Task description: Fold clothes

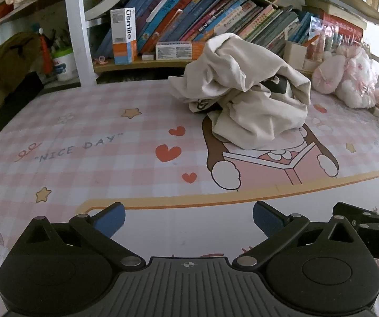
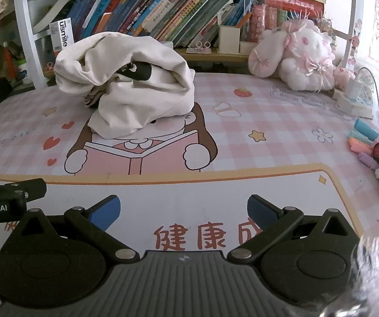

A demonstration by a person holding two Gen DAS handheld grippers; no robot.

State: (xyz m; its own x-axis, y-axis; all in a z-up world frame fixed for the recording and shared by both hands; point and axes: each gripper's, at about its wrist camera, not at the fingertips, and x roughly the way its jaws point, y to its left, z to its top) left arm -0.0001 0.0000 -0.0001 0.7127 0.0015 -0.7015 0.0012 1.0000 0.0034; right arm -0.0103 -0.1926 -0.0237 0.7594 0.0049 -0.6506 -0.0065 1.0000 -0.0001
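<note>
The cream garment (image 1: 244, 92) lay in a crumpled heap toward the back of the worktop (image 1: 97, 158), on the pink checked mat, its lower edge draped over the head of the cartoon figure printed there. A dark print showed in the folds near the top of the heap. Just behind it ran the shelf of books (image 1: 189, 18), and to its right, near the same back edge, sat a pink and white plush toy (image 2: 297, 58).

The left tongs (image 1: 188, 219) stood with their blue pads wide apart and nothing between them, hovering over the white near part of the mat. The garment was well ahead of them and a little to the right, not touched. The right tongs (image 2: 183, 211) were likewise spread wide and empty, above the red printed characters at the mat's front. From that side the heap lay well ahead and to the left. Both pairs sat side by side near the front edge, each showing at the border of the other's view, with the bare printed mat between them and the clothing
</note>
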